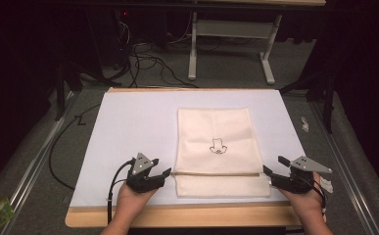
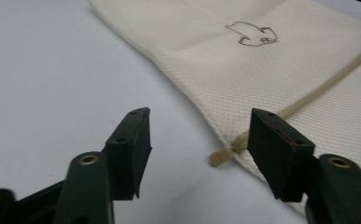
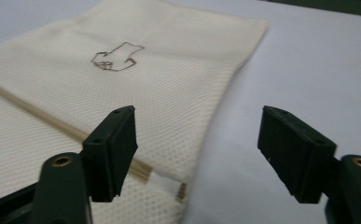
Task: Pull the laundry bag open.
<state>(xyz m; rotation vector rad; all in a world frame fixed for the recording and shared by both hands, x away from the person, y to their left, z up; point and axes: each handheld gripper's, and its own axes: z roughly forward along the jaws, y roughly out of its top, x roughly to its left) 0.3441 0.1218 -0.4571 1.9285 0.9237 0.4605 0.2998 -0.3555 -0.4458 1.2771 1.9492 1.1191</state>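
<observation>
A cream bag point(image 1: 217, 147) lies flat on a white sheet point(image 1: 128, 122), near its front edge, with a small drawn figure point(image 1: 218, 146) at the bag's middle and a tan cord point(image 1: 216, 173) running across it close to the near end. The cord's stub point(image 2: 222, 155) pokes out past the bag's left edge, and another end point(image 3: 182, 191) shows at the right edge. The likely slip, should the cord ends be the aim, is a jaw closing on the fabric beside the cord, or on the sheet below, because the stubs are short and lie flat; pulling one side alone could also drag the bag off line. The left gripper point(image 1: 160, 175) sits just left of the bag, jaws spread wide with the stub between them, holding nothing. The right gripper point(image 1: 271, 173) sits at the bag's right edge, jaws also spread, one above the fabric and one over the sheet, gripping nothing.
</observation>
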